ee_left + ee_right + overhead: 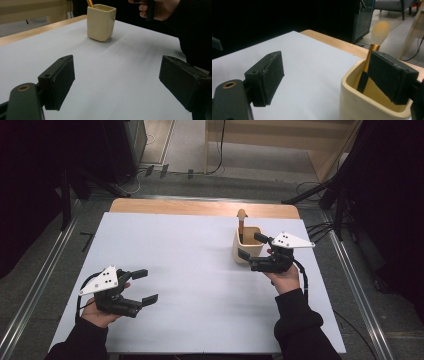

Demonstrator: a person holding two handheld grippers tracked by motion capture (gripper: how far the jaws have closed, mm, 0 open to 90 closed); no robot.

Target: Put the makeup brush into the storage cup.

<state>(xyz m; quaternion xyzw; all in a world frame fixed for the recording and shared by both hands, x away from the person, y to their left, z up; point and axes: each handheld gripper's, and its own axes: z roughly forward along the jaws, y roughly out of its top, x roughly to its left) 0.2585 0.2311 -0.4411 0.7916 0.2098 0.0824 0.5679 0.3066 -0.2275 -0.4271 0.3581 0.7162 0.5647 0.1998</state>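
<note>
Cup, cream and square, stands near the table's far right corner in the high view, a brush upright inside; the right gripper, jaws spread, reaches it, one jaw over its rim, while the left gripper gapes near the front left corner.

Left gripper view: jaws wide apart over bare tabletop, cup well beyond.

Right gripper view: jaws parted, one just above the cup's rim beside the brush.

Cream holder at lower right looks glazed ceramic, smooth with a soft sheen. The brush in it shows a shiny gold metal ferrule and fluffy bristles. White matt sheet covers the surface, bare wood along its far edge. Gripper pads are matt black, scuffed.
</note>
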